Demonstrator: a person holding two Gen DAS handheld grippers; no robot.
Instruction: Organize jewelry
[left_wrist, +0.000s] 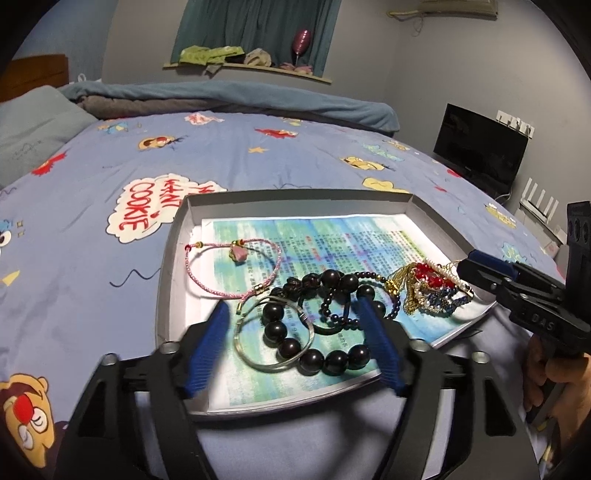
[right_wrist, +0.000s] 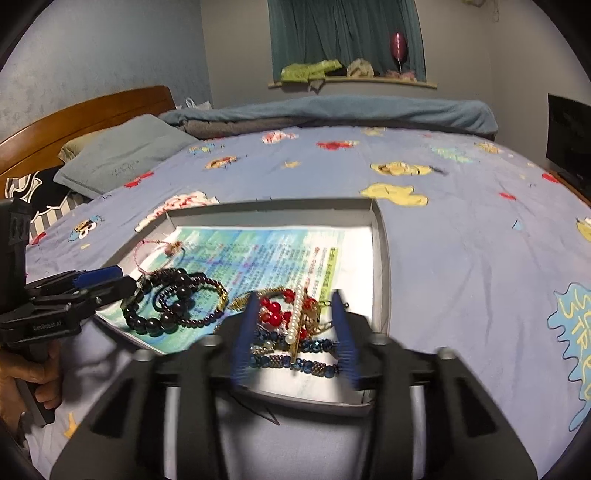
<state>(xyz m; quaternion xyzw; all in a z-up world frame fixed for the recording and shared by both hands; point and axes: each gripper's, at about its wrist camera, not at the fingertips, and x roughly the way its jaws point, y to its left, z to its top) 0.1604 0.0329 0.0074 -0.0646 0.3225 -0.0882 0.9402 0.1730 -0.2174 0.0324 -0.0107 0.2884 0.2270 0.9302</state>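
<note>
A grey shallow box (left_wrist: 173, 254) lined with a printed sheet lies on the bed. In it are a pink cord bracelet (left_wrist: 207, 288), a silver bangle (left_wrist: 251, 360), a big dark bead bracelet (left_wrist: 314, 360), a small dark bead strand (left_wrist: 369, 275) and a tangled pile of red, pearl, gold and blue pieces (left_wrist: 436, 288). My left gripper (left_wrist: 295, 308) is open, its fingers astride the bangle and big beads. My right gripper (right_wrist: 295, 299) is open, astride the tangled pile (right_wrist: 291, 332), with the blue bead bracelets (right_wrist: 306, 365) between its fingers.
The box (right_wrist: 382, 258) rests on a blue cartoon bedsheet (right_wrist: 461, 240). A pillow (right_wrist: 122, 155) and wooden headboard (right_wrist: 81, 114) are at the left, a rolled blanket (right_wrist: 332, 110) at the far edge. A dark monitor (left_wrist: 480, 147) stands to the right of the bed.
</note>
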